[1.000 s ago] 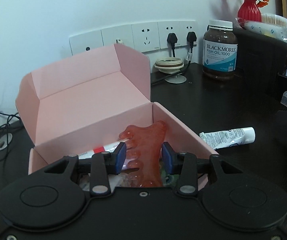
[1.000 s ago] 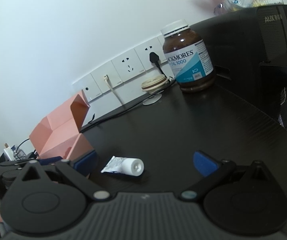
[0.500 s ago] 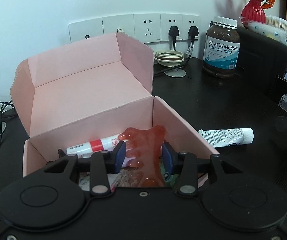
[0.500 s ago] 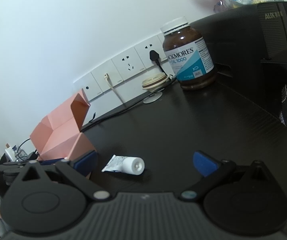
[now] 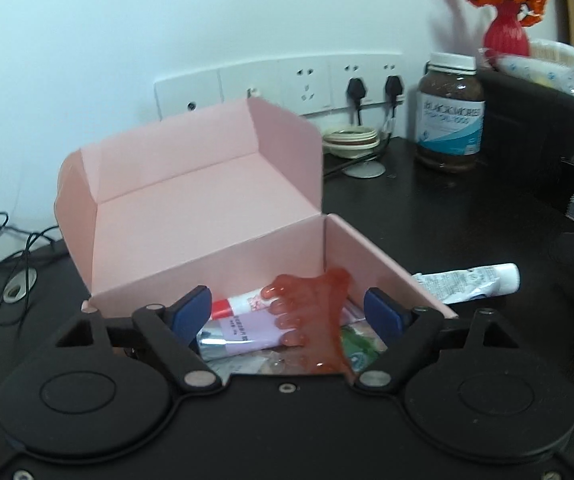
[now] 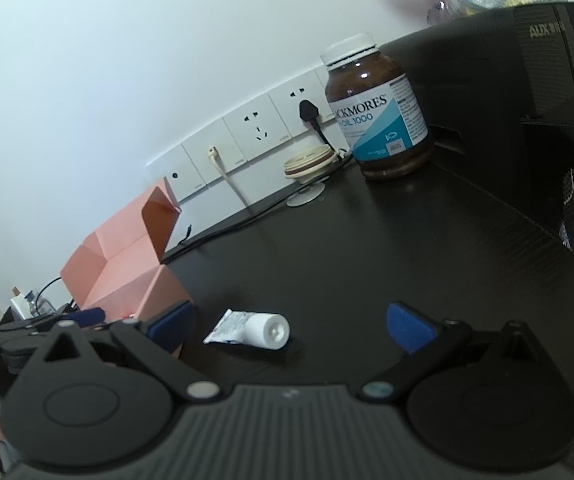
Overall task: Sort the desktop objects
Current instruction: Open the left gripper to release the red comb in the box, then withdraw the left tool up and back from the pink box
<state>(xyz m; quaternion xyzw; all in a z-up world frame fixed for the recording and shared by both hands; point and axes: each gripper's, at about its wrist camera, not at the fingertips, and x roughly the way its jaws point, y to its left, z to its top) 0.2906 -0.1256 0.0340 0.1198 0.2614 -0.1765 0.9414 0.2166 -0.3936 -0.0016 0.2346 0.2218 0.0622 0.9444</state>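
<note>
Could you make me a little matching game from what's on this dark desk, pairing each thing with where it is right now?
Things:
1. red comb
2. white tube
3. brown supplement bottle
4. red vase

Places:
A. standing upright near the wall sockets
B. lying flat on the desk beside the pink box
C. inside the pink box, on top of other items
D. up on the black appliance at the right, holding orange flowers

Pairs: 1-C, 2-B, 3-A, 4-D
</note>
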